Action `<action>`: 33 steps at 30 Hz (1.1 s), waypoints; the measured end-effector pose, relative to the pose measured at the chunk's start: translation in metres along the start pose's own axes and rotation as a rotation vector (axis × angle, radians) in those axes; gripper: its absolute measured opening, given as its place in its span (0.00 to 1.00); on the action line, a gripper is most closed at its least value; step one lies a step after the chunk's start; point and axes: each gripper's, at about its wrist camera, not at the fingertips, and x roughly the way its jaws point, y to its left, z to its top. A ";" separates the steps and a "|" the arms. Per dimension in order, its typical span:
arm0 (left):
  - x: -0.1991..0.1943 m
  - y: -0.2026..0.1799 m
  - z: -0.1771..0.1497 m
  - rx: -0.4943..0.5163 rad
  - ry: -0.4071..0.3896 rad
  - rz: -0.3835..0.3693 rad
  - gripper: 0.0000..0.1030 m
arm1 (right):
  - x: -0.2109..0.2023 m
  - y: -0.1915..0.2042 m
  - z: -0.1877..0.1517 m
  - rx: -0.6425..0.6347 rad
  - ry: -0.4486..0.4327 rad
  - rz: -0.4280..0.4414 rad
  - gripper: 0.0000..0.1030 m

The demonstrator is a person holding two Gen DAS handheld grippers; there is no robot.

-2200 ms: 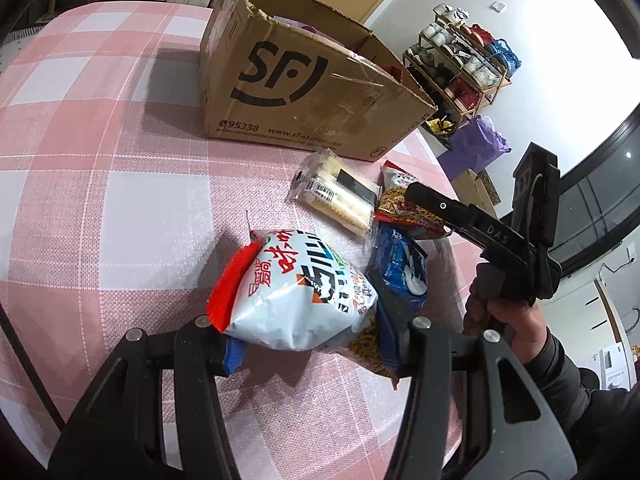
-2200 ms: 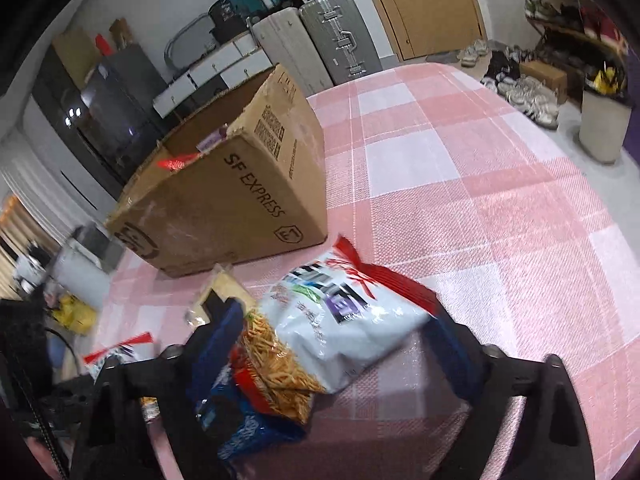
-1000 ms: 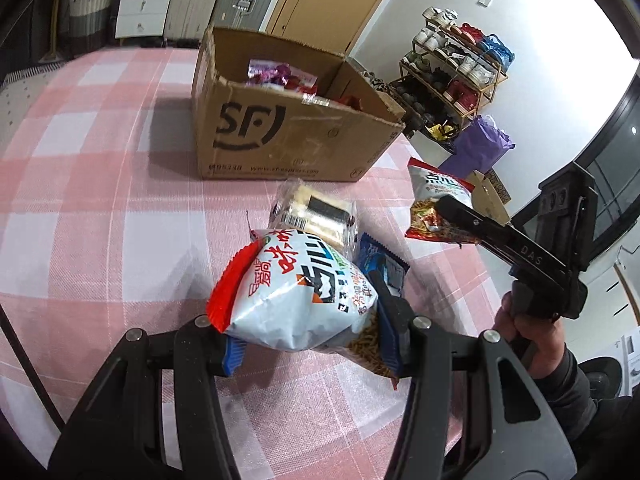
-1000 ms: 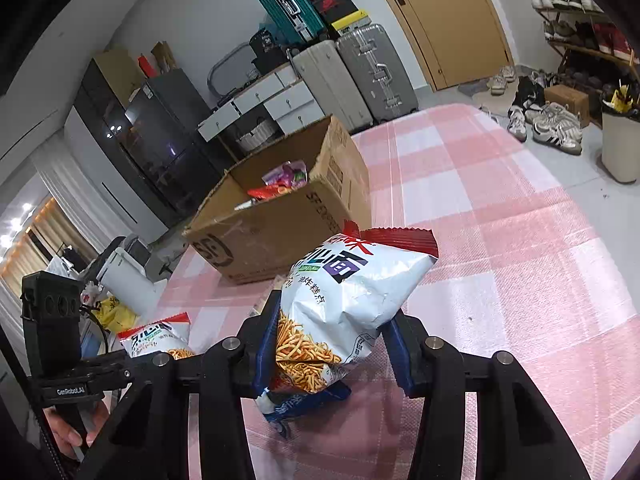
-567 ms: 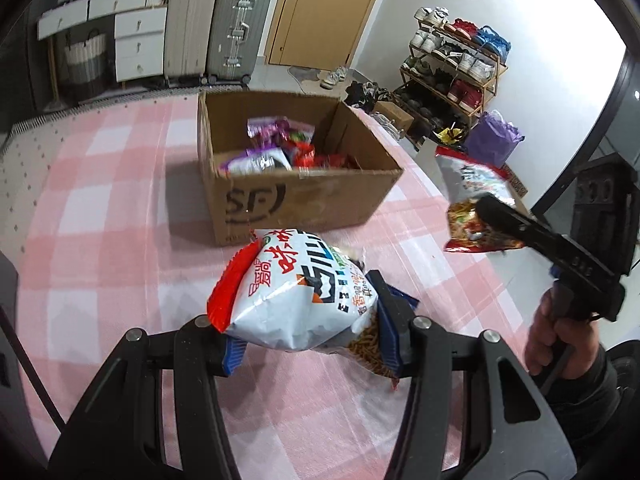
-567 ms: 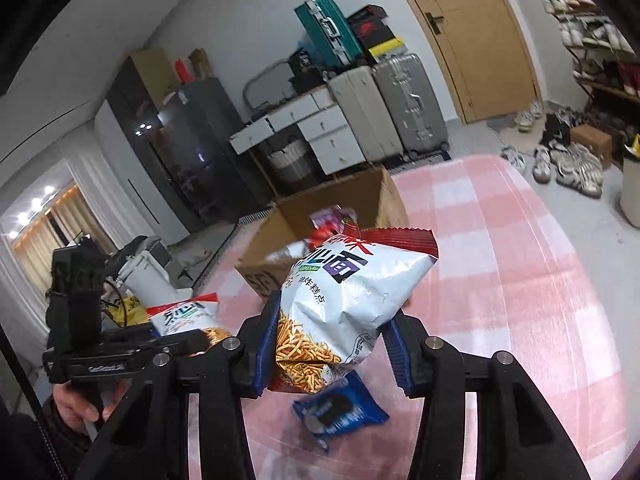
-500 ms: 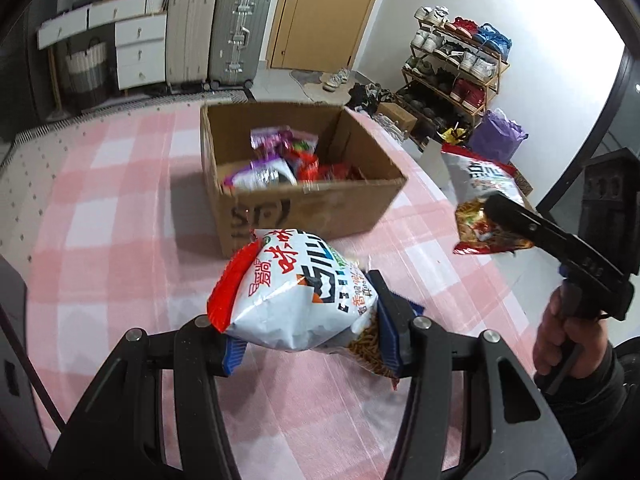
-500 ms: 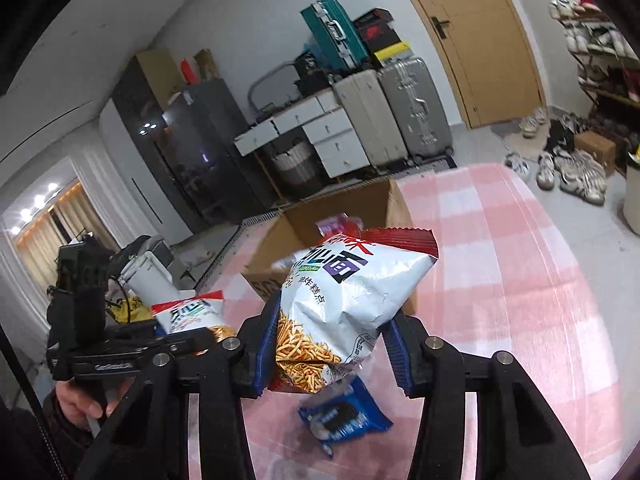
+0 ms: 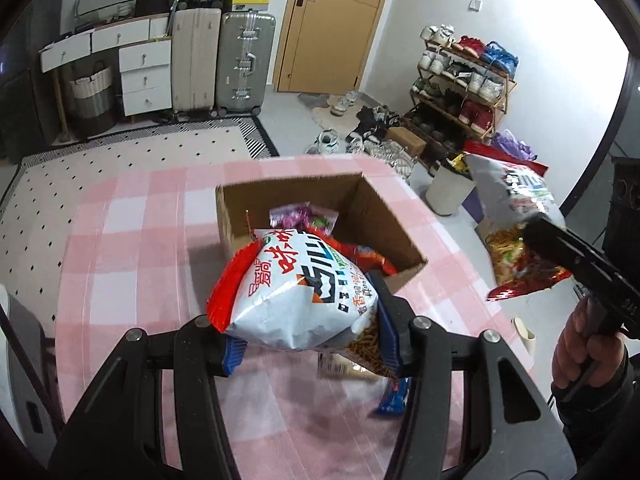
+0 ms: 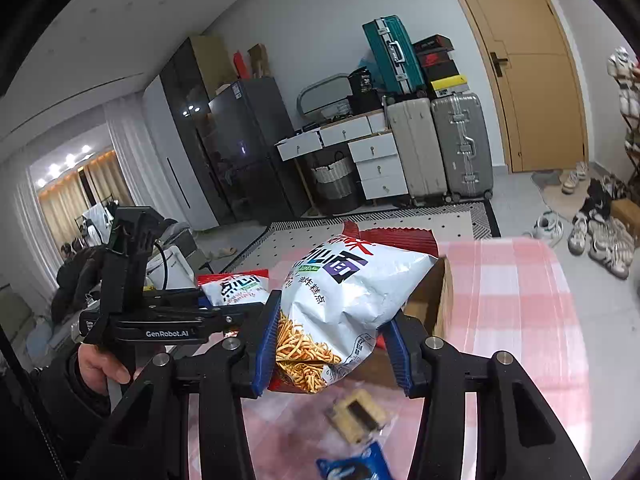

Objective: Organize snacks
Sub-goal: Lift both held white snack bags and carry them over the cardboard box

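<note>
We hold one white-and-red noodle-snack bag (image 9: 304,292) in the left tongs (image 9: 312,340) and a matching bag (image 10: 344,300) in the right tongs (image 10: 332,344), each clamped, both aloft near the open cardboard box (image 9: 400,240). Step: carrying to box. Next: lower over the opening, then release. Wafer pack (image 10: 356,416) and blue cookie packet (image 10: 356,468) remain on the worktop (image 9: 132,240).

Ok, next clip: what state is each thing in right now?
Left claw: shut on a snack bag, held above the table.
Right claw: shut on a second snack bag, also held up.
Cardboard box: open-topped, snacks inside.
Wafer pack: lying on the tablecloth.
Blue cookie pack: lying beside it.
</note>
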 end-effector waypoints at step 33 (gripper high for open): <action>0.129 0.029 0.061 -0.038 0.085 0.025 0.48 | 0.141 -0.031 0.031 -0.092 0.113 -0.189 0.46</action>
